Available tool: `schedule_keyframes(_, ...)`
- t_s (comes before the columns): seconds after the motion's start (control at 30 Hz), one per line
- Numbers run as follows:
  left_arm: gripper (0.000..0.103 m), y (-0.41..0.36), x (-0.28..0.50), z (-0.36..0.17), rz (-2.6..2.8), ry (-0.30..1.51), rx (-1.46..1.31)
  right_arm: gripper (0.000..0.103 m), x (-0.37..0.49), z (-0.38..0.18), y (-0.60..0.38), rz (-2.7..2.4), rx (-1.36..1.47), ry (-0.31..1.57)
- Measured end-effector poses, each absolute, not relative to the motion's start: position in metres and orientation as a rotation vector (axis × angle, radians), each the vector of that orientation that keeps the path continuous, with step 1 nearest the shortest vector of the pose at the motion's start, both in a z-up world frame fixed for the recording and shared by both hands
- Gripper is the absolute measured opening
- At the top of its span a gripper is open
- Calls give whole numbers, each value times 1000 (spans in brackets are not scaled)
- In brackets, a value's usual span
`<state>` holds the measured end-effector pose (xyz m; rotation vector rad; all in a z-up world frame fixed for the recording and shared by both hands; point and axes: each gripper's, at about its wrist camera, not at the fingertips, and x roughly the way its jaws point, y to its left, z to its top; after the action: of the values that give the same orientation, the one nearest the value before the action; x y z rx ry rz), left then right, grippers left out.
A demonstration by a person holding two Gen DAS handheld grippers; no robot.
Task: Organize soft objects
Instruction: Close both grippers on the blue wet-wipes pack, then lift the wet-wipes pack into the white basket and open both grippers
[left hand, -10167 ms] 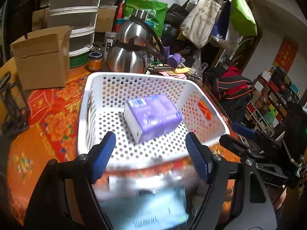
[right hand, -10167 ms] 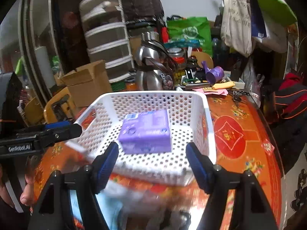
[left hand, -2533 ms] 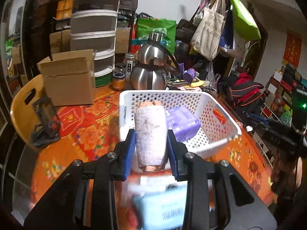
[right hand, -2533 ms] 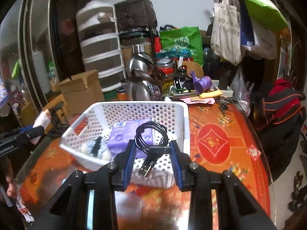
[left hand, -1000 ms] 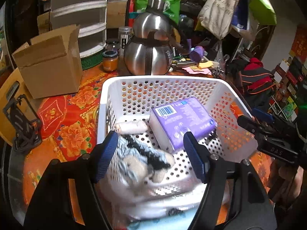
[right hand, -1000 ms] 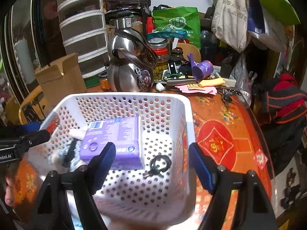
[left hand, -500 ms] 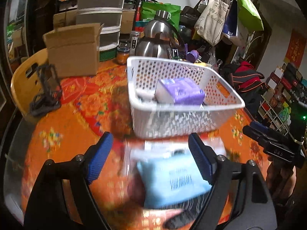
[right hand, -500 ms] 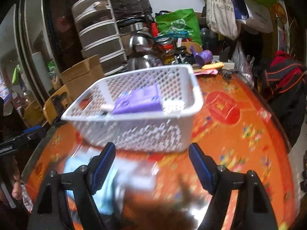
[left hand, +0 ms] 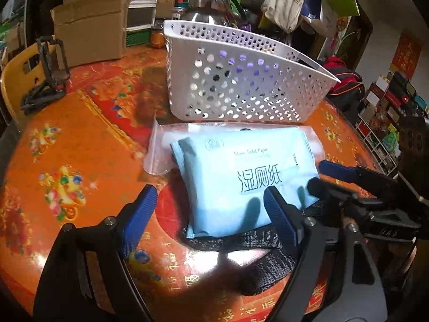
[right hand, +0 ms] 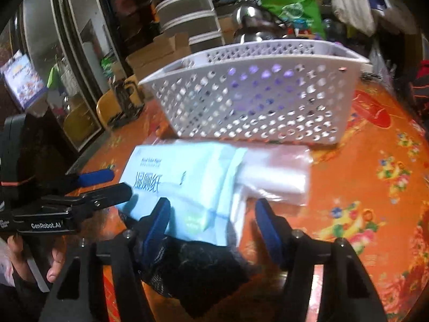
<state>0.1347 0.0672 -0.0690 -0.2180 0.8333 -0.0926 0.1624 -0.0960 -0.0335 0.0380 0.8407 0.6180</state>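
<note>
**Left wrist view: both tongs spread wide over a wipes pack**

Left wrist camera shows the left gripper (left hand: pixel 211 212) with its jaws apart, holding nothing, low at 6 o'clock. A light blue wet-wipes pack (left hand: pixel 241 171) lies on the orange patterned table (left hand: pixel 80 145), partly over a clear plastic bag (left hand: pixel 158 150) and a black knit fabric (left hand: pixel 265 257). At 12 o'clock stands the white perforated basket (left hand: pixel 241 86), purple showing through its holes. The right gripper (right hand: pixel 213 222) is likewise spread apart and empty, its fingers either side of the pack's near end. A cardboard box (left hand: pixel 91 35) sits at 10 o'clock.
</note>
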Motion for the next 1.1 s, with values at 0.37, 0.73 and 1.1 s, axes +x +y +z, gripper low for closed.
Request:
schedule_keyframes(0.37,59,58,151,-80,-182,850,-241,38,161,-40,-74,663,-12,853)
schedule_keyframes(0.73,48,47,138,-72,-155,785,-169,21,155,-37,-62,658,-96,814)
schedule_keyframes(1.1,42,41,117,-41,-166,683,-146,20,141,-18,-73,643,-97,746)
